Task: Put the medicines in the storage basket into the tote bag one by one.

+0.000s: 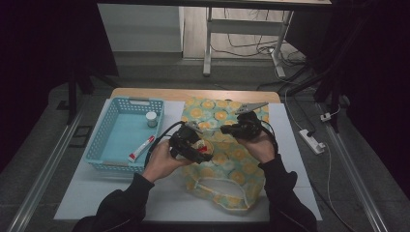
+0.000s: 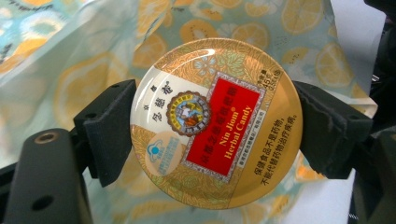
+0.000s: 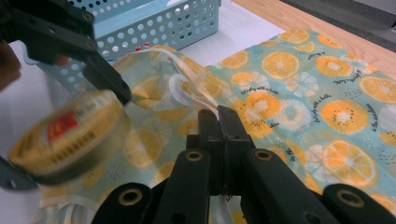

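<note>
White tabletop is spreading under everything, dim room and trailing cables lying beyond it, and the person's sleeved forearms are coming in at the near edge. Nearest, the left gripper (image 1: pixel 193 145) is clamping a round gold candy tin (image 2: pixel 216 122) by its rim, one pad pressing on each side, and is holding it lifted over the orange-print cloth bag (image 1: pixel 227 159) lying flat on the table. Just beside it, the right gripper (image 3: pixel 218 122) is pinching its jaws tight on the bag's white drawstring strap (image 3: pixel 187 91), pulling the fabric up near the opening. Farther off to the left, the blue perforated basket (image 1: pixel 109 137) is sitting with a red-and-white tube (image 1: pixel 141 148) and a small white-capped jar (image 1: pixel 152 119) inside. As I judge it, the tin is heading either for the bag or the basket. The risks lie in the grip: the pads are bearing on a smooth curved rim, so a tilt or a quick swing could let the tin twist and slip out. Should the strap slide through the shut jaws, the bag mouth would sag and the tin could catch on the fabric.
</note>
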Available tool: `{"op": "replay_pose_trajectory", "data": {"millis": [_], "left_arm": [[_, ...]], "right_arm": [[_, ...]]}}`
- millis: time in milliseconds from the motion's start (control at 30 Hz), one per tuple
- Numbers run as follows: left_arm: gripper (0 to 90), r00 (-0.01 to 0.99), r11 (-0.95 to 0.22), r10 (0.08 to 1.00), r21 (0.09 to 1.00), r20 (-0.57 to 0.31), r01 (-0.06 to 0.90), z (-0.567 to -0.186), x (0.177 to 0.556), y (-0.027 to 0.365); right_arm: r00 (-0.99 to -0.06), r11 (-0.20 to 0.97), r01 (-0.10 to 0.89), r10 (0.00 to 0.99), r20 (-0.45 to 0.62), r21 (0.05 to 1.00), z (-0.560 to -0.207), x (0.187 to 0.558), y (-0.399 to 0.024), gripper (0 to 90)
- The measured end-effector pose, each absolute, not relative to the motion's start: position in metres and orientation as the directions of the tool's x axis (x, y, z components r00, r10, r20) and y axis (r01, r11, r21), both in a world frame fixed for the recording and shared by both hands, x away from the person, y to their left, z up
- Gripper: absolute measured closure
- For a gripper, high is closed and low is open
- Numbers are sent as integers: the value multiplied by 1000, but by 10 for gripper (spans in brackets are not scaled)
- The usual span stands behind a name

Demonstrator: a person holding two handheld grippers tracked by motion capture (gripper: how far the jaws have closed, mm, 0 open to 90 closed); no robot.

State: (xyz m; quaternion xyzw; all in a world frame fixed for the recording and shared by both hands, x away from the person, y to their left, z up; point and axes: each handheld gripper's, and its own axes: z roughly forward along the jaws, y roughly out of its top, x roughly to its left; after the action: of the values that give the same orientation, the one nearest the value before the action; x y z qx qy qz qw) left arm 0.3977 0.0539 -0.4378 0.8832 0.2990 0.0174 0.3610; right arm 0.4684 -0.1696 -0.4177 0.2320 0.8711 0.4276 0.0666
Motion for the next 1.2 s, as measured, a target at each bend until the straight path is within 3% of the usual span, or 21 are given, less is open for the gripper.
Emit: {"op": "replay_pose_trajectory", "data": {"millis": [567, 1200], "left_arm": [[204, 835, -587, 512, 627, -202, 512, -469, 423, 8], [204, 811, -620, 575, 586, -114, 522, -501, 448, -9]], "right_arm": [[-874, 512, 364, 475, 97, 778, -419, 472, -172, 900], [-869, 518, 369, 486, 89, 772, -422, 474, -172, 900]]}}
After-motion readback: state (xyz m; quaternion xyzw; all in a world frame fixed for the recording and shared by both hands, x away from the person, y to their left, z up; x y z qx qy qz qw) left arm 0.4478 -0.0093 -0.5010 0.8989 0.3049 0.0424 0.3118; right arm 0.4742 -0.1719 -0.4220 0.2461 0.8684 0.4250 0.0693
